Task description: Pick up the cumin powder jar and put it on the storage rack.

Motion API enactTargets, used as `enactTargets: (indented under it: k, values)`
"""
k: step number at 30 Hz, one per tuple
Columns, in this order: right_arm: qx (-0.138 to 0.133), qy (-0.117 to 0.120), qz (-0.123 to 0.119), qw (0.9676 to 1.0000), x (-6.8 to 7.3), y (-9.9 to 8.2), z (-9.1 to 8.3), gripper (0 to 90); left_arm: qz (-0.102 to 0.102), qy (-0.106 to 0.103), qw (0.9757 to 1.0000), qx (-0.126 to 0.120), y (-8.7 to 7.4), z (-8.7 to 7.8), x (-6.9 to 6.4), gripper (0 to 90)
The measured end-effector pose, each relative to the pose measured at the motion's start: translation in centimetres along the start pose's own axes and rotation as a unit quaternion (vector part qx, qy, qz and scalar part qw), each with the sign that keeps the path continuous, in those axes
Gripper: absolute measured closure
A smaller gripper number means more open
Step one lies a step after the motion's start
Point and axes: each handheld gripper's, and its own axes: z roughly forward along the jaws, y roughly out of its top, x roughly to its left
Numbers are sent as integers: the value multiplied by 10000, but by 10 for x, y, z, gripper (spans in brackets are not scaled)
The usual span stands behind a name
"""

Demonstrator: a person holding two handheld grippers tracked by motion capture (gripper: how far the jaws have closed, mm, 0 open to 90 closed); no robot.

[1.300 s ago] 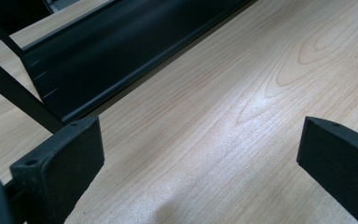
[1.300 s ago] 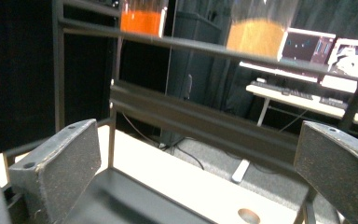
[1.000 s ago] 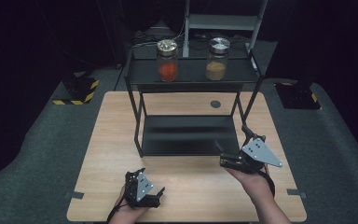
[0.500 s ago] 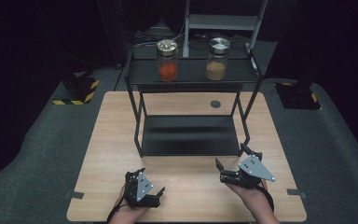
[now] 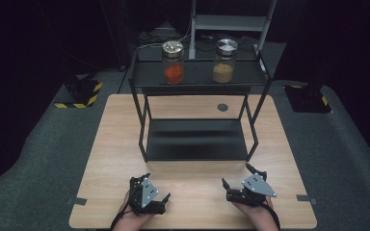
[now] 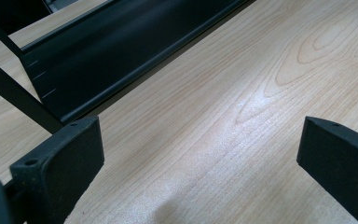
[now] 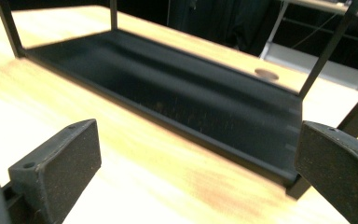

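A black two-level rack point(image 5: 197, 79) stands at the back middle of the wooden table point(image 5: 115, 144). On its top shelf are a jar of orange powder point(image 5: 173, 62) and a jar of brown powder point(image 5: 224, 60), both with metal lids. My left gripper point(image 5: 158, 185) rests near the table's front edge, left of centre, open and holding nothing. My right gripper point(image 5: 236, 174) sits front right, also open and holding nothing. The left gripper view has bare wood between the jaws point(image 6: 200, 149) and the rack's lower shelf point(image 6: 121, 51) beyond. The right gripper point(image 7: 198, 158) faces that lower shelf point(image 7: 182, 102).
A small round dark disc point(image 5: 222, 107) is set in the table behind the rack and also appears past the shelf as the disc point(image 7: 266, 73). Black-and-yellow striped blocks point(image 5: 79, 94) lie on the dark floor to the left. A grey metal stand point(image 5: 231, 21) rises behind the table.
My right gripper has drawn back from the rack's right front leg toward the table's front edge. The left gripper has stayed put.
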Motion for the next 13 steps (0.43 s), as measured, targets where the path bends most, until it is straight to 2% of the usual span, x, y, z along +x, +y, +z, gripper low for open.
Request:
enactTargets:
  k: [8,13]
  values:
    - [284,3,17,9996,2,-10,2,0,-6,-4,10000,8,0,0,0,8]
    - [256,-2,-4,9997,3,-11,1,0,7,22,10000,13,0,0,-1,8]
